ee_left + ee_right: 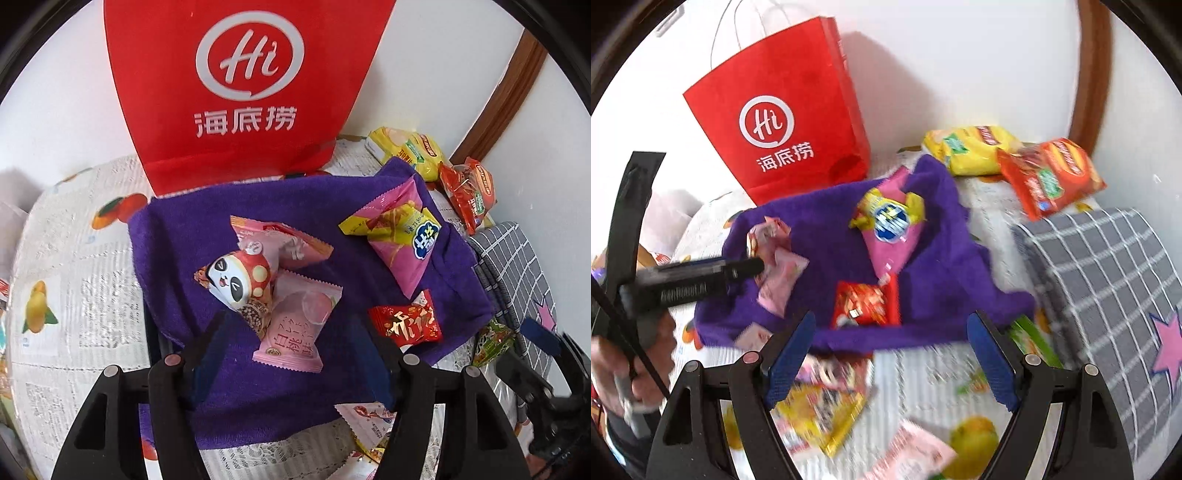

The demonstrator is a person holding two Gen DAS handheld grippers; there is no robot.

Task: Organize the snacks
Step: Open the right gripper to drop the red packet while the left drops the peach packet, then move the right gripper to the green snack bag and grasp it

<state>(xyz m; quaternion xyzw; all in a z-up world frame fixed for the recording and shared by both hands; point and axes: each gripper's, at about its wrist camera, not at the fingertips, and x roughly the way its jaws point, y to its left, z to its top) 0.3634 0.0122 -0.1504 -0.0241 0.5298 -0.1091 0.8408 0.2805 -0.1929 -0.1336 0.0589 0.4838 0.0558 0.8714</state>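
A purple towel lies on the table with several snack packets on it. My left gripper is open over its near part. A pink peach packet lies between the fingers, untouched by the pads, with a panda packet and another pink packet just beyond. A pink-and-yellow packet and a small red packet lie further right. My right gripper is open and empty above the towel's near edge.
A red paper bag stands behind the towel. A yellow chip bag and a red one lie at the back right. A grey checked cushion is at right. Loose packets lie on the fruit-print tablecloth. A hand holds the left tool.
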